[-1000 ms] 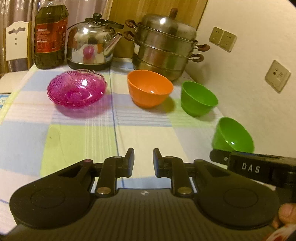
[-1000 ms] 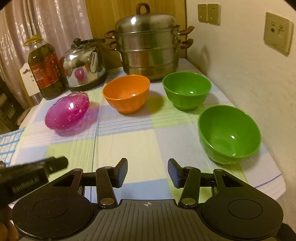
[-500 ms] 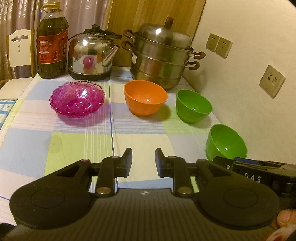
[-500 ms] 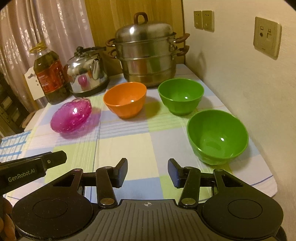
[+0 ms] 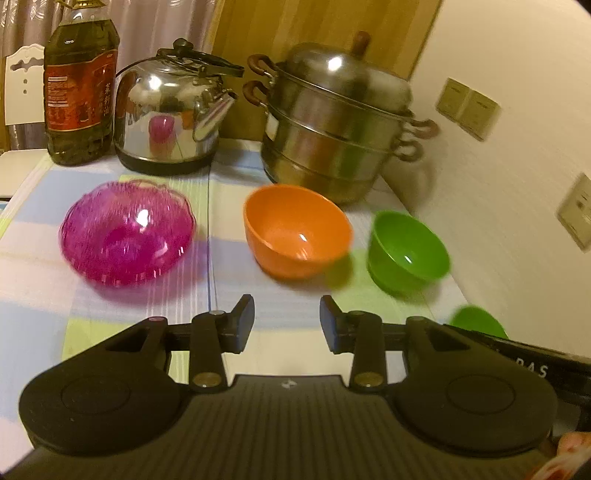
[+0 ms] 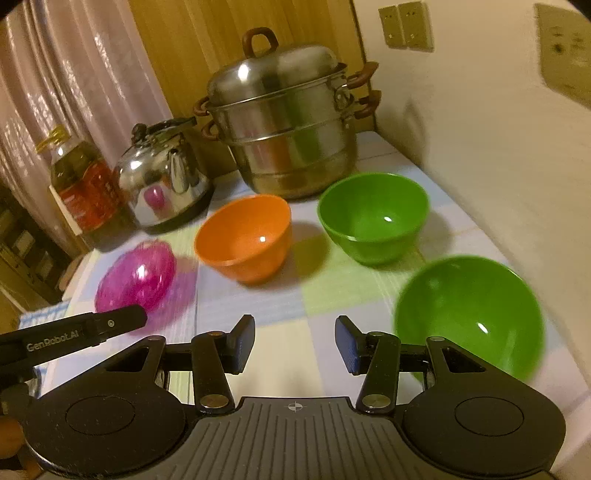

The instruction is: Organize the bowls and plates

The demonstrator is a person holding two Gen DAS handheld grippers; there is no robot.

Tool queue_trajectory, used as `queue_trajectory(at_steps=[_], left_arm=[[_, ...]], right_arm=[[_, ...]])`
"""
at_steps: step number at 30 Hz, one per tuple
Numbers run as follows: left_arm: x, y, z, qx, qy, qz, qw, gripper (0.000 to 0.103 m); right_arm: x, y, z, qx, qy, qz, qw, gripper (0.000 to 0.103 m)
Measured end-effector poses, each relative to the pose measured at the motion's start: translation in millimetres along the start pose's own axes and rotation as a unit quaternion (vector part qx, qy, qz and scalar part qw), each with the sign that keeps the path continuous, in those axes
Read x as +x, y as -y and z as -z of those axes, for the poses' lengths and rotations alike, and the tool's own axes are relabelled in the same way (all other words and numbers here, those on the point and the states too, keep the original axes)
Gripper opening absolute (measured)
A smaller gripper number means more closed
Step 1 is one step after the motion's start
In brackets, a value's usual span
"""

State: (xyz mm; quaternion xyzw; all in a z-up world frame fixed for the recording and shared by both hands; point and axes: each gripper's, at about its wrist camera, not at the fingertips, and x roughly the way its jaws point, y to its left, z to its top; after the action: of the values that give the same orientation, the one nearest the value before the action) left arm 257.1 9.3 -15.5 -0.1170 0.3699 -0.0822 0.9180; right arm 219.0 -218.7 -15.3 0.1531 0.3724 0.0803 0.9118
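On the checked tablecloth stand a pink glass bowl [image 5: 127, 230], an orange bowl [image 5: 297, 229] and a green bowl [image 5: 406, 251] in a row. A second, nearer green bowl [image 6: 469, 314] sits by the wall; in the left wrist view only its rim [image 5: 478, 325] shows behind the other tool. My left gripper [image 5: 287, 323] hovers over the cloth short of the orange bowl, its jaws opening with nothing between them. My right gripper [image 6: 294, 341] is open and empty, just left of the nearer green bowl. Both views are blurred by motion.
A steel steamer pot [image 5: 340, 125], a kettle [image 5: 170, 122] and an oil bottle [image 5: 79, 81] line the back of the table. The wall with sockets [image 6: 406, 26] runs along the right side. The left tool's arm [image 6: 74, 332] crosses the right view's lower left.
Both grippers have moved forward, so the bowls look larger and closer. The left gripper's jaws have spread wider. The right gripper's gap is unchanged.
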Motion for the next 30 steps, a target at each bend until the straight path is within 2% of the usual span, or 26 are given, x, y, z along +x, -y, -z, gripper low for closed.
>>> queue_trajectory(at_steps=[6, 11, 15, 24, 30], left_arm=[[59, -22, -28, -0.028, -0.004, 0.002, 0.9996, 0.035], [99, -25, -40, -0.019, -0.009, 0.005, 0.9998, 0.035], [125, -23, -47, -0.005, -0.002, 0.000, 1.0000, 0.035], [159, -33, -57, -0.017, -0.012, -0.007, 0.9998, 0.034], [168, -33, -56, -0.006, -0.019, -0.011, 0.9997, 0.026]], right_arm=[[64, 0, -31, 0.005, -0.002, -0.008, 1.000, 0.048], [110, 2, -47, 0.003, -0.003, -0.012, 1.000, 0.048], [134, 7, -57, 0.029, -0.008, -0.026, 0.999, 0.048], [177, 4, -69, 0.025, -0.016, -0.005, 1.000, 0.048], [193, 7, -72, 0.025, -0.019, 0.006, 1.000, 0.048]])
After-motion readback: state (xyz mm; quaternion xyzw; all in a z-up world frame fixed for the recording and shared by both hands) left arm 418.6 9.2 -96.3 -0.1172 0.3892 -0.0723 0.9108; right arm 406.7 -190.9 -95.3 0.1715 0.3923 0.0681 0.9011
